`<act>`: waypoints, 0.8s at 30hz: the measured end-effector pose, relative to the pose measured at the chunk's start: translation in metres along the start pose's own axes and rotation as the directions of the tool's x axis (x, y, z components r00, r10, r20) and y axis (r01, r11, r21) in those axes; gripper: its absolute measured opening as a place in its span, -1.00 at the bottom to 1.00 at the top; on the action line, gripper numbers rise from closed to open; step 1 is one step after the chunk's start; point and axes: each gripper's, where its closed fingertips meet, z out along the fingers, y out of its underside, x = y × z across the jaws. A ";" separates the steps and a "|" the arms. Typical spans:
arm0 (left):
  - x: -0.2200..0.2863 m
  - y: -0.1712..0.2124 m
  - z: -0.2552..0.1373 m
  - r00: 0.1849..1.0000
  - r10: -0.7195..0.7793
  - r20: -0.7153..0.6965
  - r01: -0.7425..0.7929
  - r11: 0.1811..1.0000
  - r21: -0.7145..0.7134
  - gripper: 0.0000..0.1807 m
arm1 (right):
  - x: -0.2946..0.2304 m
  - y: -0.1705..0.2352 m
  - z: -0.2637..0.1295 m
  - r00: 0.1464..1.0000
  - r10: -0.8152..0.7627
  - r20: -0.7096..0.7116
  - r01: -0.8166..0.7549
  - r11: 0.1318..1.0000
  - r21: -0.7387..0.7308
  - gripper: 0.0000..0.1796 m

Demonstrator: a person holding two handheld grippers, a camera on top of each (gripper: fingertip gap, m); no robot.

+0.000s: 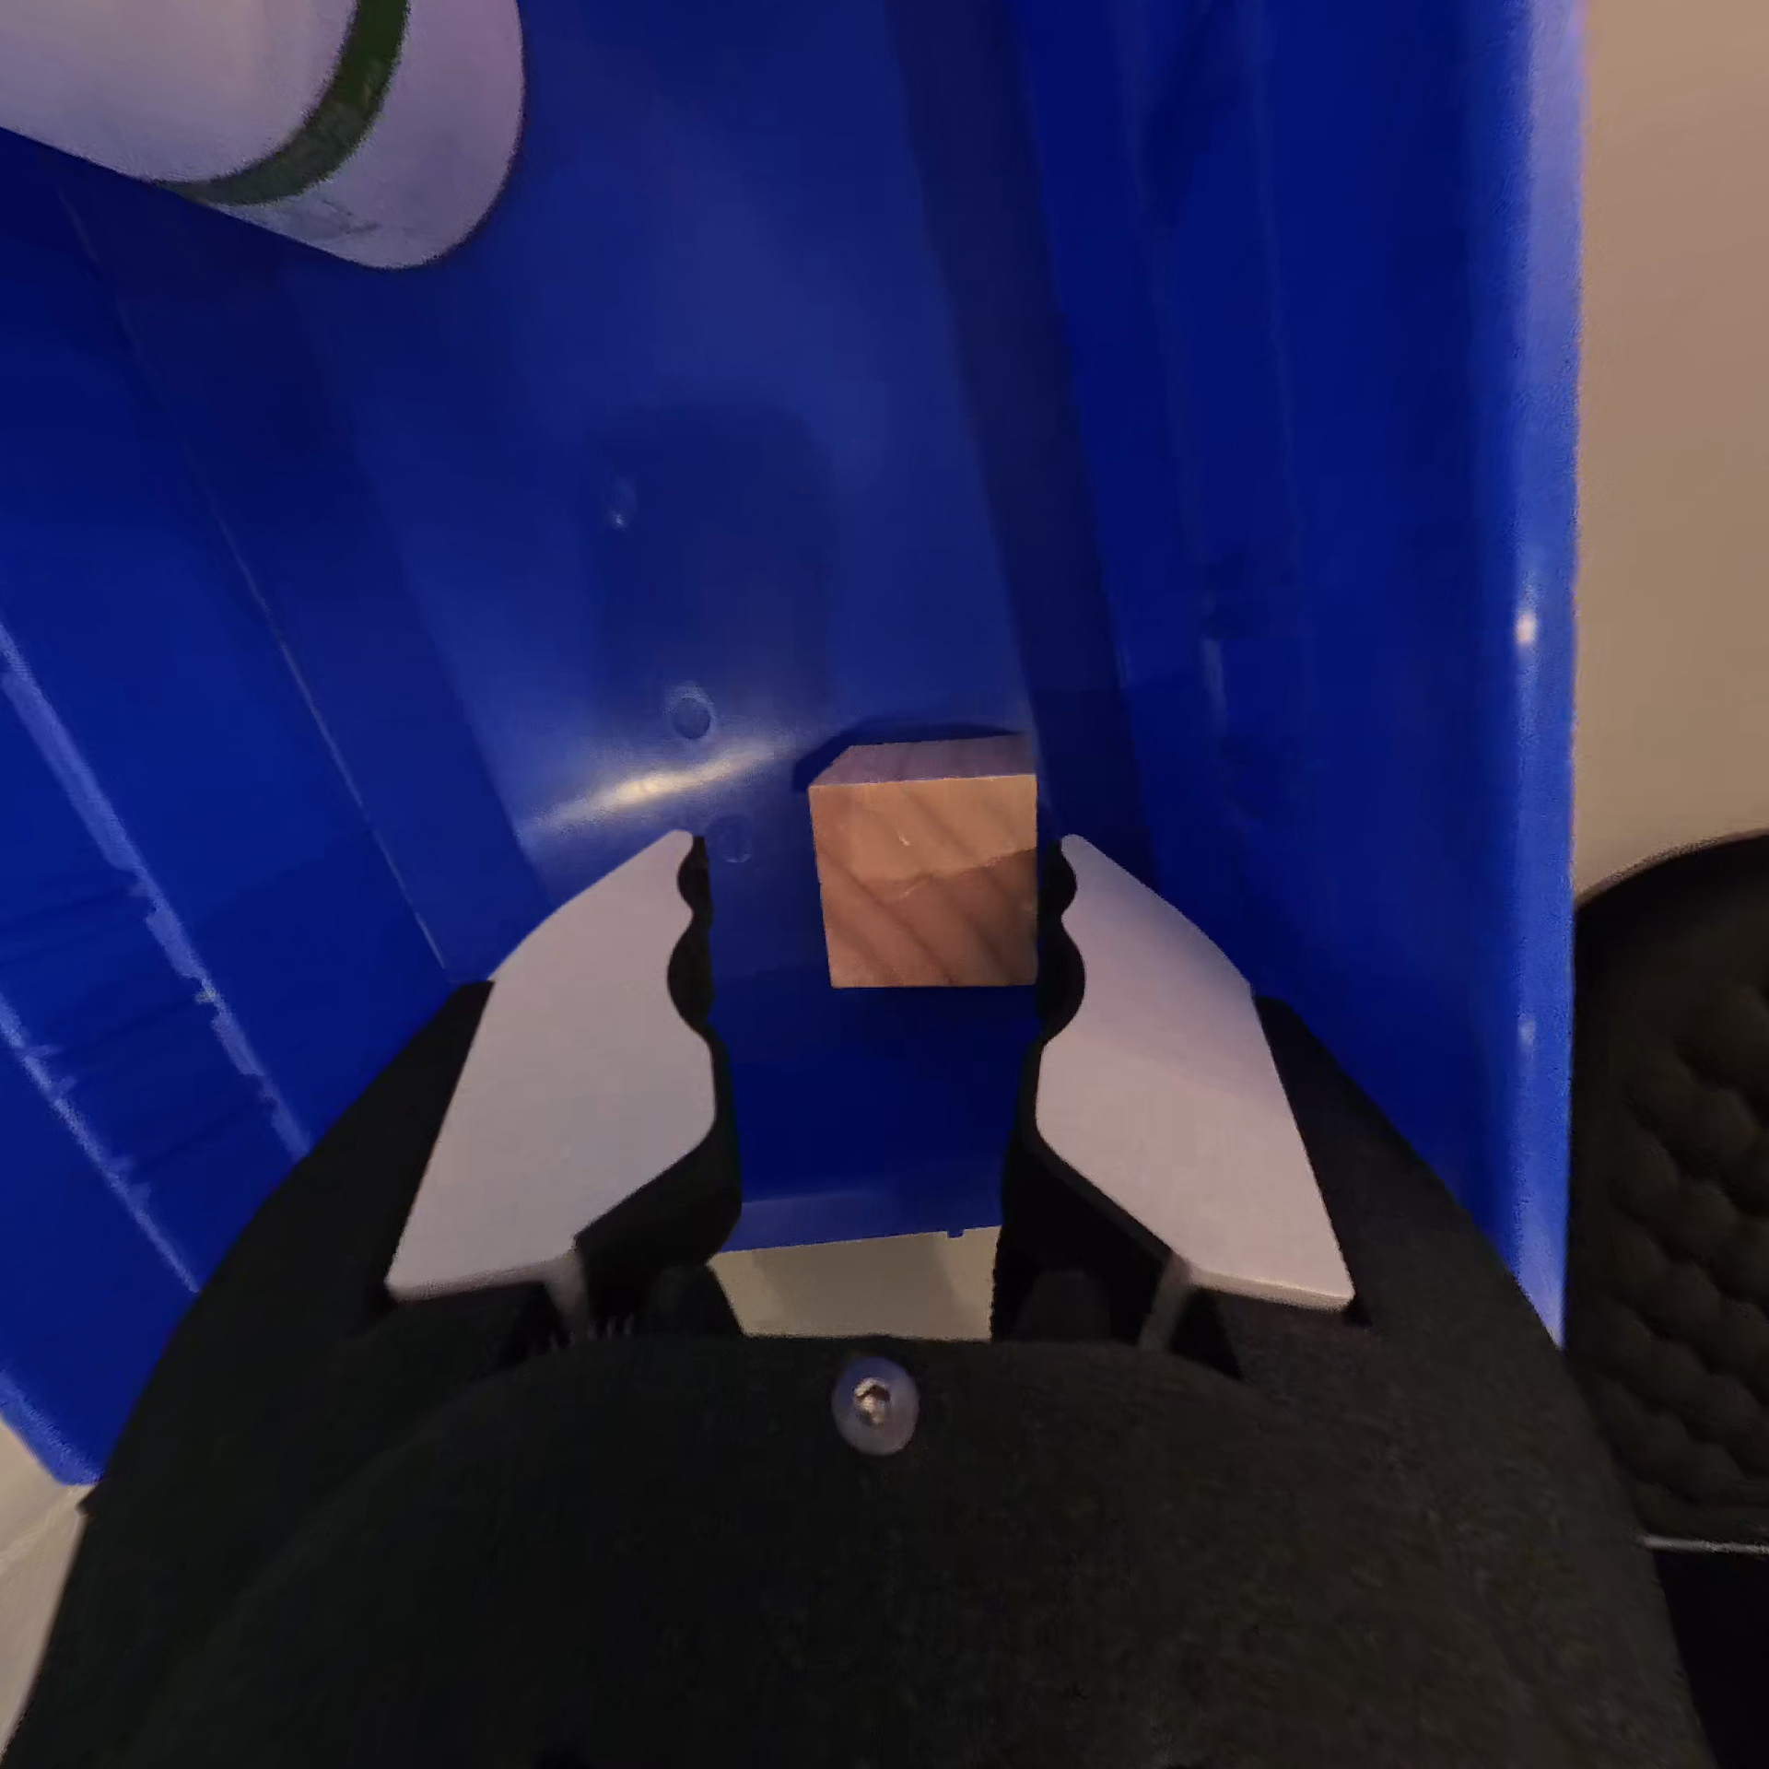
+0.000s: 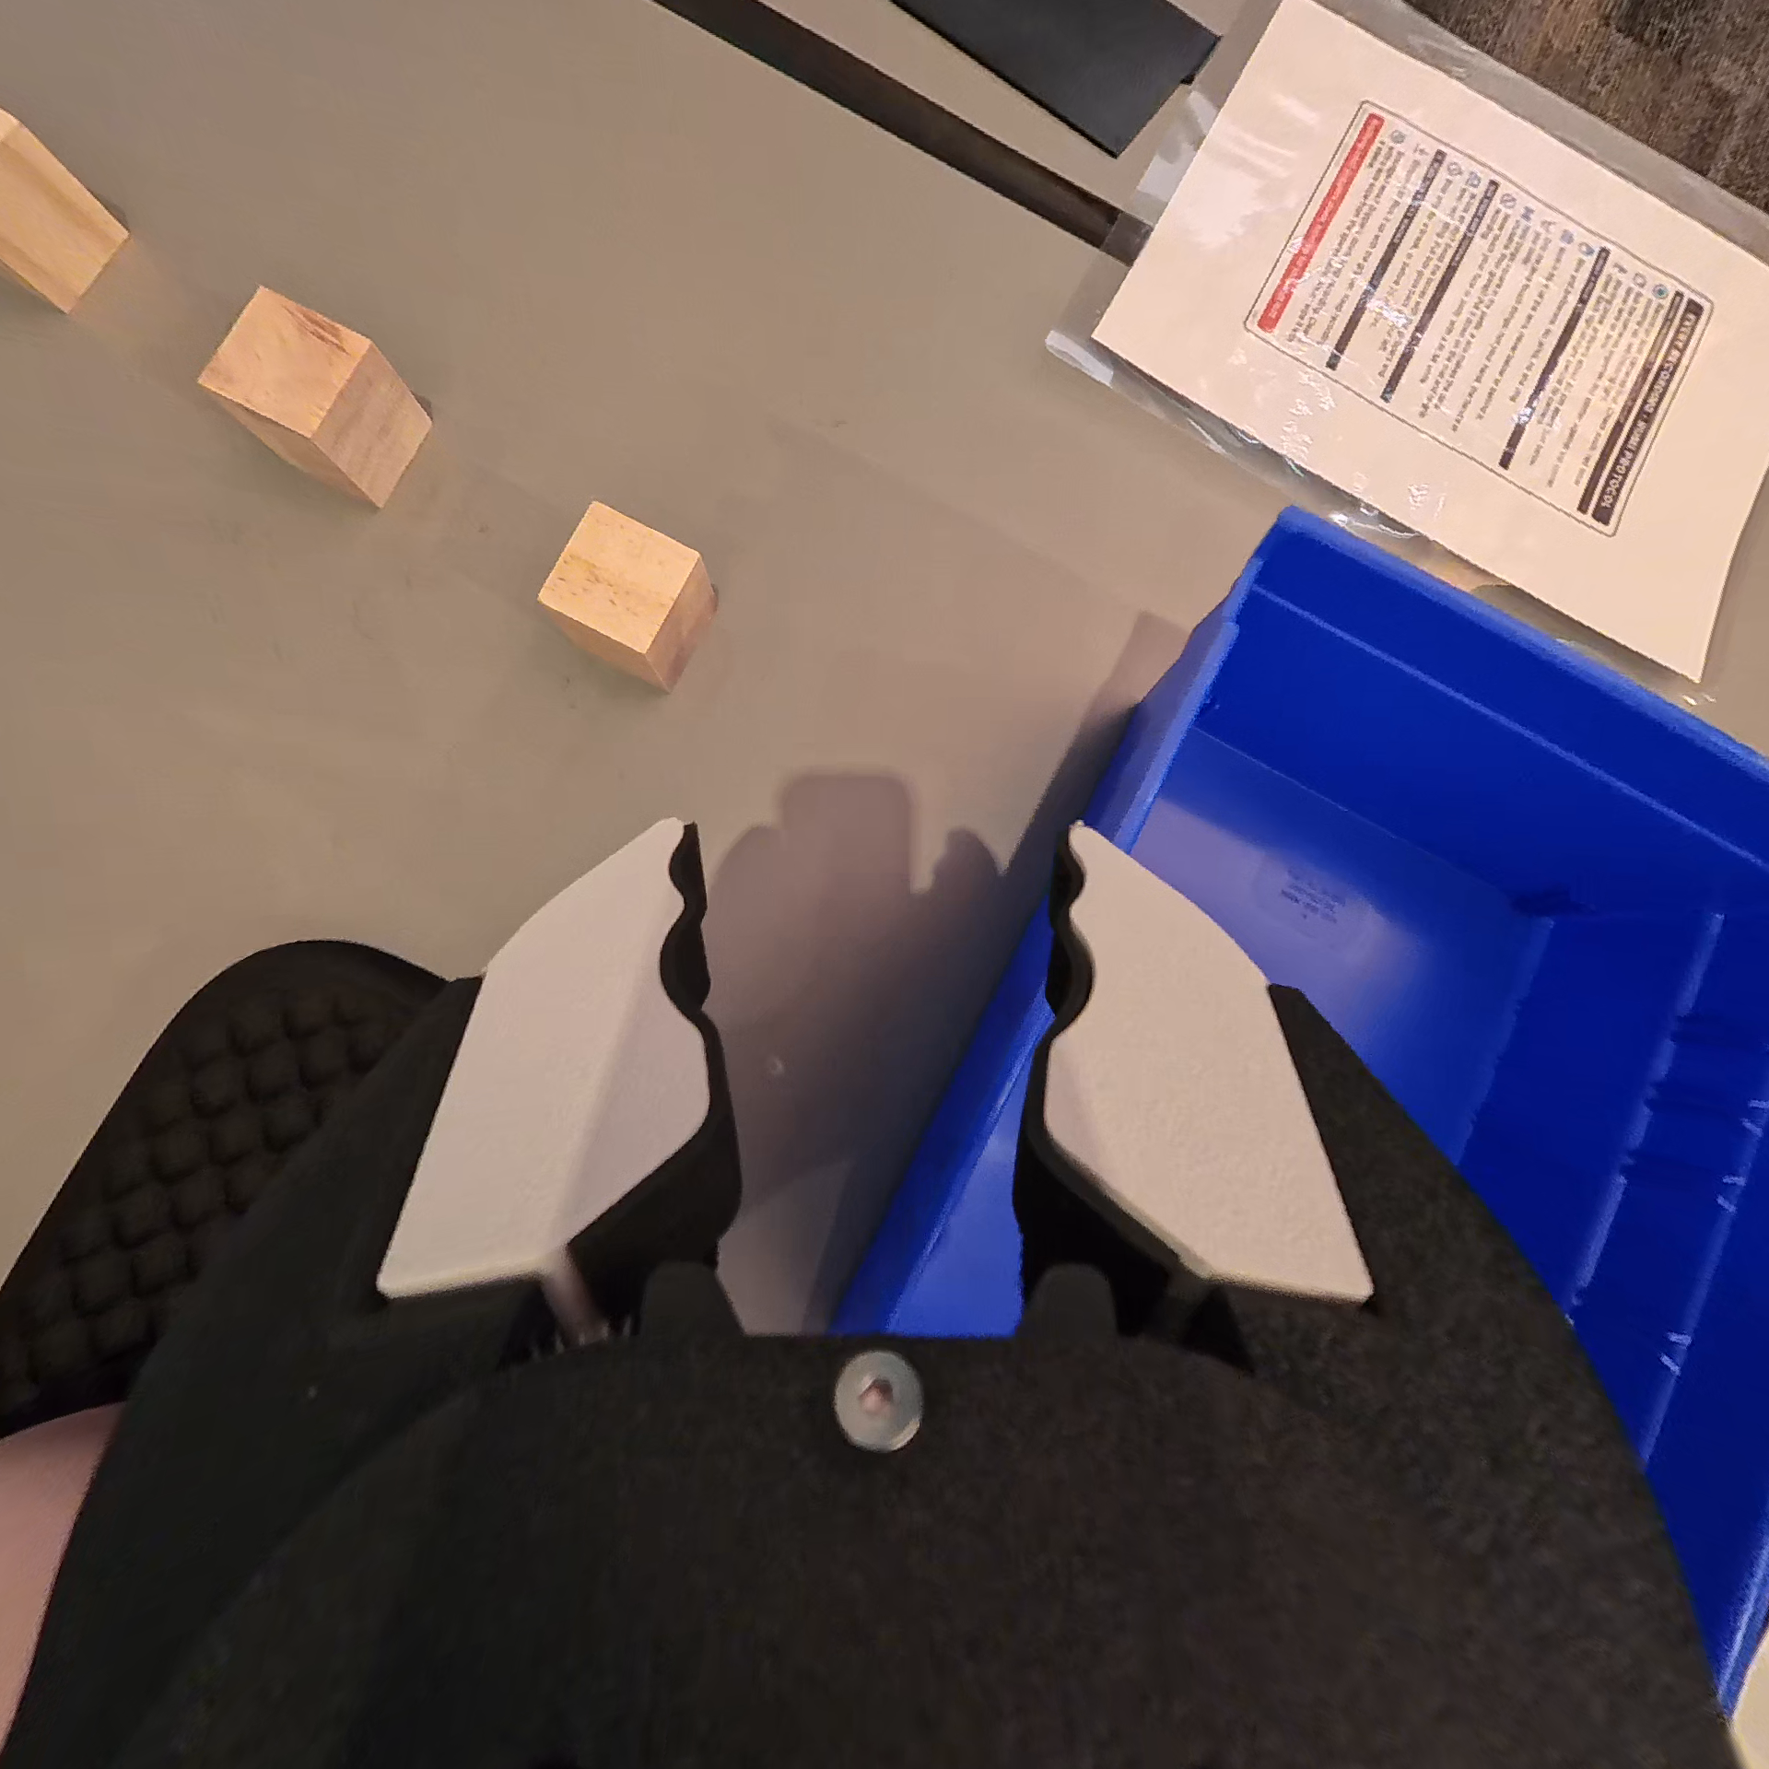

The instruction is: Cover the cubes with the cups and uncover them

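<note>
Both tongs gape apart: the left tongs (image 1: pixel 876 842) reach into a blue bin (image 1: pixel 1292 479) around a wooden cube (image 1: pixel 924 885), a white cup (image 1: pixel 287 115) beyond. Right tongs (image 2: pixel 876 833) hover over the grey counter (image 2: pixel 670 239), where three cubes (image 2: pixel 627 593) stand in a row beside a laminated sheet (image 2: pixel 1436 316).

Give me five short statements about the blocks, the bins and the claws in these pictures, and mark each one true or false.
1. A wooden block lies inside a blue bin. True.
2. The left claw is shut on that block. False: its jaws are open, one on each side of the block.
3. Three wooden blocks stand on the grey table. True.
4. The right claw holds a cup. False: it is open and empty.
5. The bin beside the right claw is red. False: it is blue.
</note>
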 end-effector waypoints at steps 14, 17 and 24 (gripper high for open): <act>-0.027 -0.019 -0.043 0.998 -0.064 0.012 0.061 0.985 0.163 -0.51 | 0.005 0.005 -0.001 1.000 0.024 0.006 -0.024 1.000 0.007 -0.24; -0.051 -0.044 -0.100 0.994 -0.093 0.065 0.065 0.936 0.345 -0.51 | 0.006 0.010 -0.002 1.000 0.030 0.000 -0.030 1.000 -0.006 -0.24; 0.082 -0.104 -0.198 0.882 0.472 0.002 -0.370 0.690 0.622 -0.51 | 0.009 0.007 -0.007 0.999 0.034 -0.019 -0.033 0.999 0.015 -0.24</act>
